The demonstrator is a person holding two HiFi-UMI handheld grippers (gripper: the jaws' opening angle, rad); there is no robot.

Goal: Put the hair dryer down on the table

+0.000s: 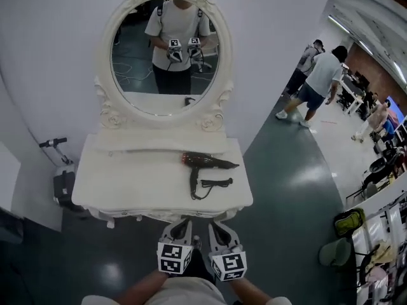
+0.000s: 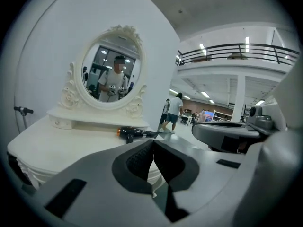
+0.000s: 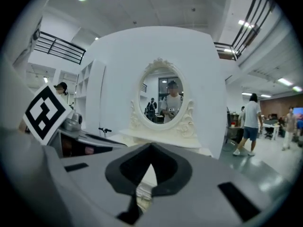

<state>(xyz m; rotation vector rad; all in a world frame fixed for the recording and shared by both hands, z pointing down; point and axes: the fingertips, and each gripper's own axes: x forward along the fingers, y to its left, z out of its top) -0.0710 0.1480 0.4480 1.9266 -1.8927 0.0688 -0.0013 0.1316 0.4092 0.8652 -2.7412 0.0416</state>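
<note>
1. Left gripper (image 1: 181,227) (image 2: 152,157): nearest to us, low in the head view, marker cube on top. We list its fingers as pressed together with nothing between them.

2. Right gripper (image 1: 220,229) (image 3: 150,150): just beside the left one, also with a marker cube. Its fingers are pressed together and empty.

3. Table (image 1: 127,183): a white dressing table with a carved near edge. Both grippers are at that near edge and point toward it.

4. Hair dryer (image 1: 206,162) (image 2: 135,133): black, with an orange ring at one end. We find it lying on its side on the table top, right of centre and toward the back. It is well apart from both grippers and touches neither.

5. Cord (image 1: 213,183): black, lying on the table top just in front of the hair dryer.

6. Mirror (image 1: 166,49): oval in a white ornate frame, standing at the table's back. It reflects a person holding both grippers.

7. Scooter (image 1: 60,176): dark, on the floor left of the table.

8. People (image 1: 318,75): standing on the green floor well beyond, to the right.
</note>
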